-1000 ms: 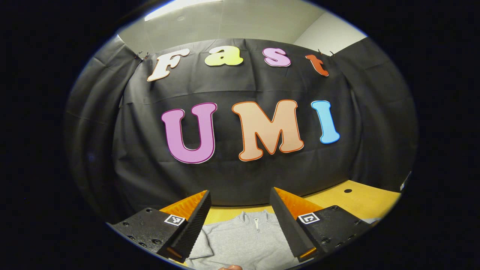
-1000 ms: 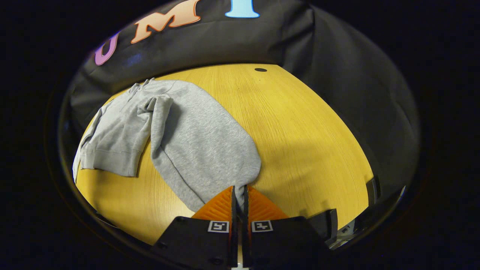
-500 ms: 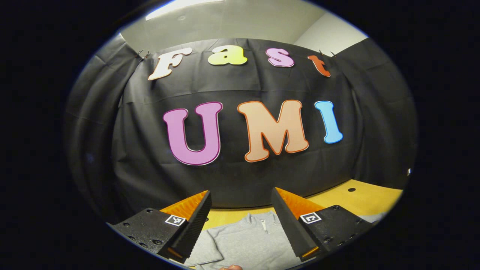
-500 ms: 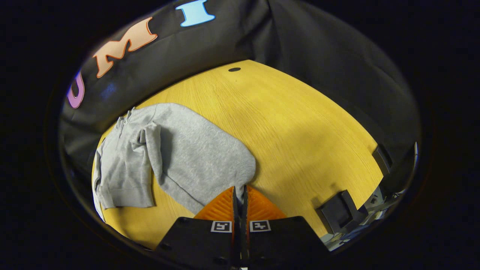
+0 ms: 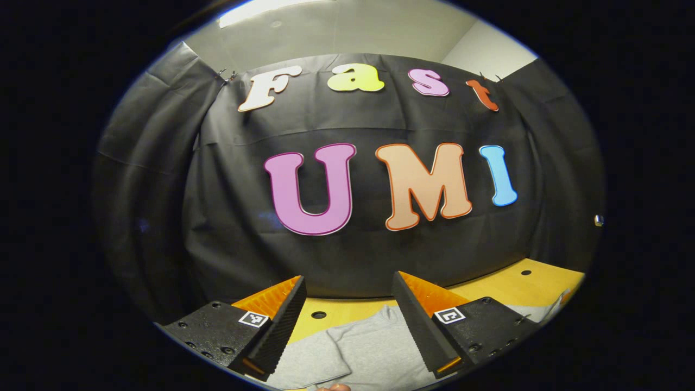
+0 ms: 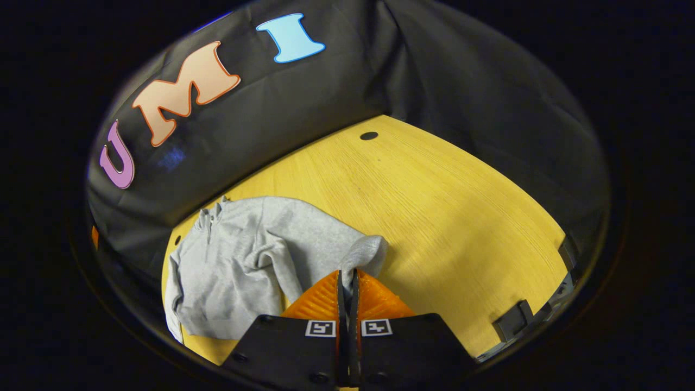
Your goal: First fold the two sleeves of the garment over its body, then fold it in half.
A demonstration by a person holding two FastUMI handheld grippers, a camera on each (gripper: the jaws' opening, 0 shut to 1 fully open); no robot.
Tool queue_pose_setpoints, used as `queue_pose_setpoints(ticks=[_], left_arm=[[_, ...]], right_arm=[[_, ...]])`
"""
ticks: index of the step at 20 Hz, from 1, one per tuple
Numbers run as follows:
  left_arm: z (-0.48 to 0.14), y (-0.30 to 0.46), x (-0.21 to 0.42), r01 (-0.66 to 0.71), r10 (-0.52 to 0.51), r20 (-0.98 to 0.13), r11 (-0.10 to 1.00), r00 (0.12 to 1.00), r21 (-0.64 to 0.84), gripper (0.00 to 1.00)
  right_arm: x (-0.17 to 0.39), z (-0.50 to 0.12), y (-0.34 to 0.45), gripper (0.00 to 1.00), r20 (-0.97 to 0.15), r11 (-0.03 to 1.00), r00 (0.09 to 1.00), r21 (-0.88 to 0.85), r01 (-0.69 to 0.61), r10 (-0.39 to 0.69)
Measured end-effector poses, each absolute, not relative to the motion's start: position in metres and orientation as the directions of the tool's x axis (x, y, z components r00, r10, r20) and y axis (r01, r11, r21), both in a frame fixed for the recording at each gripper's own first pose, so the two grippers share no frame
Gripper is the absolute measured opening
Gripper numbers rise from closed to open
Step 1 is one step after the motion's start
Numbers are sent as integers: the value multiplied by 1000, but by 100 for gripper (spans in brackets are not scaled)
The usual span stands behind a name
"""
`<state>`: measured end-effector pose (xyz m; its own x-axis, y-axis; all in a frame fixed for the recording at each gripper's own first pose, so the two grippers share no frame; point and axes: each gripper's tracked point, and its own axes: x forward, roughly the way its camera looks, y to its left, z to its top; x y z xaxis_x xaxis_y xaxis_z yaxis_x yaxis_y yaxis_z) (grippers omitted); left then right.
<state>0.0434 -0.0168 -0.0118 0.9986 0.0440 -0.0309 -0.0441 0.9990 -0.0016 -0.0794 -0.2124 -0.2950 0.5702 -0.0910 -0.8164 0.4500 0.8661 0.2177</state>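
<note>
A light grey zip-neck sweatshirt (image 6: 239, 266) lies on the yellow wooden table (image 6: 434, 217), its collar toward the black back wall. My right gripper (image 6: 347, 274) is shut on the end of one grey sleeve (image 6: 366, 252), which is lifted and bunched over the garment's right side. In the left gripper view, the same sweatshirt (image 5: 358, 350) lies below and between the fingers of my left gripper (image 5: 347, 288). That gripper is open, holds nothing and hovers above the cloth, aimed at the wall.
The black cloth wall (image 6: 304, 108) closes the table's far side. Small dark holes sit in the tabletop (image 6: 368, 136), (image 5: 318, 315). Dark brackets (image 6: 513, 323) stand at the table's near right edge. Bare wood spreads right of the garment.
My right gripper has carried the sleeve end inward toward the sweatshirt's body, bunching the cloth. The left gripper's view has swung left over the garment, its jaws still open.
</note>
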Motion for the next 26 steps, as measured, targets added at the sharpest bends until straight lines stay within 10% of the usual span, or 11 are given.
queue_pose_setpoints(ticks=[26], left_arm=[[-28, 152, -27, -382, 384, -65, 923, 921, 38, 94]], right_arm=[[88, -250, 13, 3, -679, 894, 695, 433, 119, 236]])
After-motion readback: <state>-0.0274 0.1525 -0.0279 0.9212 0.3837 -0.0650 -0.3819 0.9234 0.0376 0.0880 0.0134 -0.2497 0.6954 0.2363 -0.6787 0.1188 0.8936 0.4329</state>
